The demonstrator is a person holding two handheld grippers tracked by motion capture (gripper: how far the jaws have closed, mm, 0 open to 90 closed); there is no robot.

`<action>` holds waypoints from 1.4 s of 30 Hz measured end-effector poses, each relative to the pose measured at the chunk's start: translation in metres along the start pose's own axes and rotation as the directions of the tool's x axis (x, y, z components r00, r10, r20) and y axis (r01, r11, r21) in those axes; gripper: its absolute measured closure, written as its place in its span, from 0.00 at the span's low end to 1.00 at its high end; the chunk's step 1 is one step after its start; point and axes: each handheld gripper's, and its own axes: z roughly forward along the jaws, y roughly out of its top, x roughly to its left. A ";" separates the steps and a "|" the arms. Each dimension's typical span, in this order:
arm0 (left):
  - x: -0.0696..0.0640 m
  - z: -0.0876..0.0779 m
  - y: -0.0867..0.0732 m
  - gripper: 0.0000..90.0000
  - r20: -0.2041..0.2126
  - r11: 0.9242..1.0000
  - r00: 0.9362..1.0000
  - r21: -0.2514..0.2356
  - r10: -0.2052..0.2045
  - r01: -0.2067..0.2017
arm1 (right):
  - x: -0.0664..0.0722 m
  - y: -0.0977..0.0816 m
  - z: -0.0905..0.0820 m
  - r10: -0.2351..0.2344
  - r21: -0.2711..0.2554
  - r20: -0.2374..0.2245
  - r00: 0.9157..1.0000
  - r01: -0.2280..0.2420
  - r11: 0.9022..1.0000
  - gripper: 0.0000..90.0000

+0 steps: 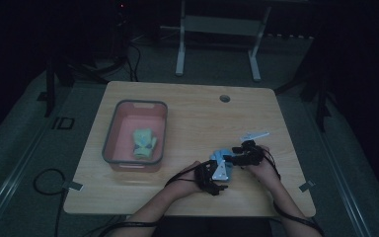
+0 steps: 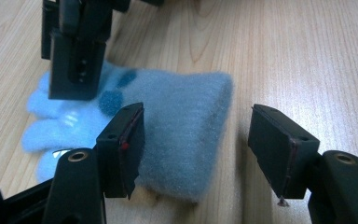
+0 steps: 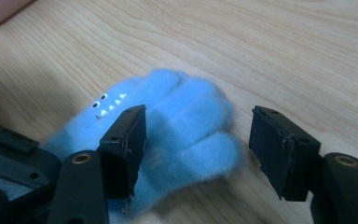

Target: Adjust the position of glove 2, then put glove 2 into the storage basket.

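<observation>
Nearest the person, the left gripper (image 2: 196, 154) stands over the cuff end of a fuzzy blue glove (image 2: 168, 126) that lies flat on the wooden table (image 2: 298, 56). Its jaws are half open, one pad resting at the cuff's side and the other well clear over bare wood, so nothing is gripped. If they close from here, my guess is that they pinch only the edge of the cuff, or just the top layer of fleece, and the glove slides out on lifting.

Just beyond, at the finger end of the glove (image 3: 186, 121), the right gripper (image 3: 198, 149) also stands fairly wide, with the stubby fingers between its jaws and no pad pressing. A grip on a single finger could let the rest sag and twist.

In the high view the two grippers, left (image 1: 216, 174) and right (image 1: 241, 154), sit very close over the glove (image 1: 220, 157), so they could knock into each other.

Farther left stands a grey-rimmed bin (image 1: 109, 133) holding a green glove (image 1: 143, 143). A poorly held blue glove could drop short of it, or catch on the rim. Beyond the right gripper lies a small pale slip (image 1: 255, 135), apart from the work.
</observation>
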 end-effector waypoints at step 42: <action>0.015 -0.016 0.019 0.85 -0.006 0.998 1.000 0.057 -0.014 0.014 | 0.017 0.014 -0.006 0.023 0.002 -0.091 0.996 -0.022 1.000 0.91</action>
